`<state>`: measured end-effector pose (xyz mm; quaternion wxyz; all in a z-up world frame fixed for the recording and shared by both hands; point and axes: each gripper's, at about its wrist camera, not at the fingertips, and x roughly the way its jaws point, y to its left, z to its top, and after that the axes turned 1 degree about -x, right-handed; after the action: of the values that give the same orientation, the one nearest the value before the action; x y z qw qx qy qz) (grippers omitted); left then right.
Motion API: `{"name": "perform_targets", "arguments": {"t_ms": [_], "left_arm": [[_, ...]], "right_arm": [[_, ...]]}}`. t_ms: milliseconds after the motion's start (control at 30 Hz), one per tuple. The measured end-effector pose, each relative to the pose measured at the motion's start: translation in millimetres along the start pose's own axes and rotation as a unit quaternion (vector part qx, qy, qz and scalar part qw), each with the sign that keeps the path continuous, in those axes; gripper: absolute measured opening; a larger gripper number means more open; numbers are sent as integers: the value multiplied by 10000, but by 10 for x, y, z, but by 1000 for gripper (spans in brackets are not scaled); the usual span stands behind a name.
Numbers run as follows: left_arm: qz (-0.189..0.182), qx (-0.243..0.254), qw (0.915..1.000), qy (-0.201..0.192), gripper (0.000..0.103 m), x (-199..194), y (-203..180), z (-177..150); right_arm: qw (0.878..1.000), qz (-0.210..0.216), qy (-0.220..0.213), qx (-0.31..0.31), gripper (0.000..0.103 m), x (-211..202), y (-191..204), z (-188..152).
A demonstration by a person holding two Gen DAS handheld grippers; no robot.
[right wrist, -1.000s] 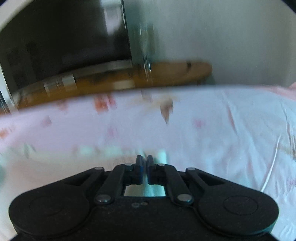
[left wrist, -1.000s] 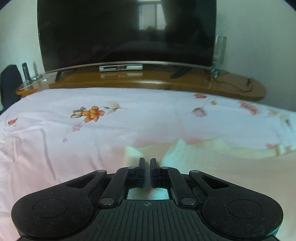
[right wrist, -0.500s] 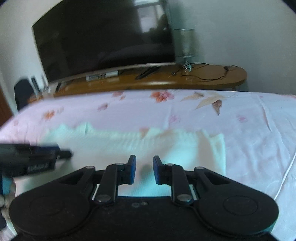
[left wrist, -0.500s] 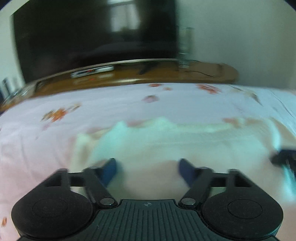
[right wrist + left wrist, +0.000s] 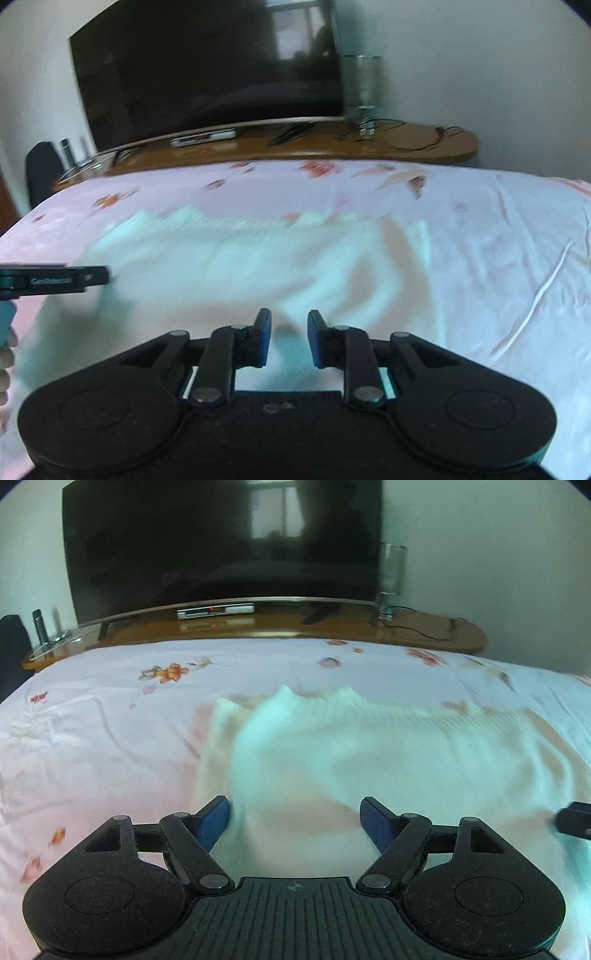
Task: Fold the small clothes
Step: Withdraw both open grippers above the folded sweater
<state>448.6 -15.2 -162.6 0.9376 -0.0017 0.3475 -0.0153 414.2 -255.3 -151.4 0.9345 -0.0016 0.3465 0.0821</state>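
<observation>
Here the pale garment (image 5: 369, 760) lies at 12 o'clock, long axis 9-to-3; left claw (image 5: 294, 821) gapes wide, right claw (image 5: 289, 338) narrowly parted.

Right tongs (image 5: 289, 338) gape over a blurred, seemingly white garment (image 5: 236, 266) on the bedsheet (image 5: 498, 236).

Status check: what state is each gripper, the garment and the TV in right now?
Left gripper: jaws wide open, empty, over the garment.
Right gripper: jaws open, narrower gap, empty.
Garment: lying on the bedsheet, one layer folded over, released.
TV: screen dark.
</observation>
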Motion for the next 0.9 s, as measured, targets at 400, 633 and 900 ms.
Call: {"name": "perform_targets", "arguments": {"t_ms": [400,633,900], "left_arm": [[68,152,9991,388,80,-212,-2,-323],[88,192,9988,431,80,-295,44,-407],[42,201,9987,474,80,-395,107,-451]], "right_arm": [[9984,-476,289,63,22,-319,-11,-440],[9973,-684,261,-2,22,-481,-3,-616],[9965,-774,285,100,22,-543,0,-665]]}}
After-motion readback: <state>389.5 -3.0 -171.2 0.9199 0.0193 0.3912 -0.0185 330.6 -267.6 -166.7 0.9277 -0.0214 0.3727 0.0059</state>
